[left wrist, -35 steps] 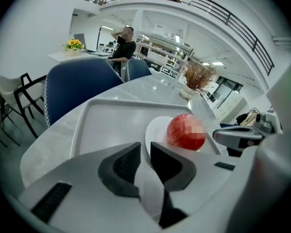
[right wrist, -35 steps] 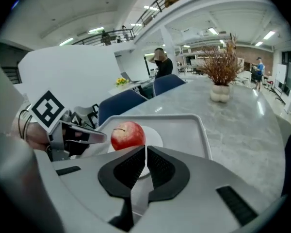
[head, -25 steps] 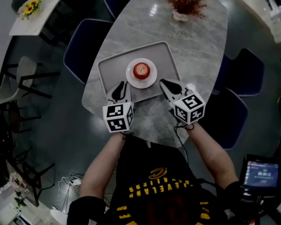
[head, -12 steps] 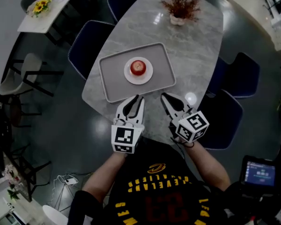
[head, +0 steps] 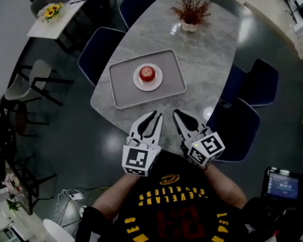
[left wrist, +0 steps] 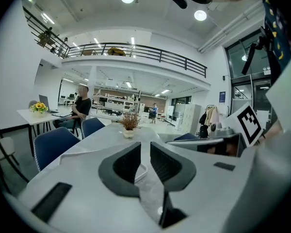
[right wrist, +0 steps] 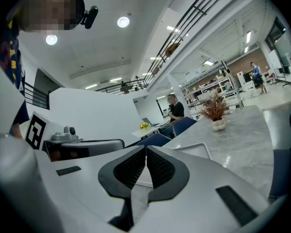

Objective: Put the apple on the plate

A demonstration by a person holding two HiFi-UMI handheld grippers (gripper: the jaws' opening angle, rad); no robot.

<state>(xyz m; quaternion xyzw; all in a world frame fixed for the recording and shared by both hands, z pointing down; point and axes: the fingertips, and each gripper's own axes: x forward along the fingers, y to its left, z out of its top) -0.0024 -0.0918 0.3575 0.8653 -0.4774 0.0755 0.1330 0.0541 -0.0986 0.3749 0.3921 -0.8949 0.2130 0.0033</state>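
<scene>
Apple [head: 147, 73] sits on white plate [head: 148, 85], plate mid grey tray [head: 122, 87], tray on marble bench [head: 204, 59]. Both grippers hover at near bench edge, apart from tray. Left gripper [head: 157, 116]: fingers [left wrist: 127, 164] slightly spread, nothing between. Right gripper [head: 177, 114]: fingers [right wrist: 161, 167] pressed together at tips, empty. Potted dried plant [head: 191, 11] at far end.

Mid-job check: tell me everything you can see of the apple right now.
The apple is small, round and red with a paler spot on top. It sits in the middle of a round white plate, touching only that. The plate rests on a grey rectangular tray on the marble table. Nothing covers it; the left gripper and right gripper hang at the table's near edge, well clear of it.
</scene>
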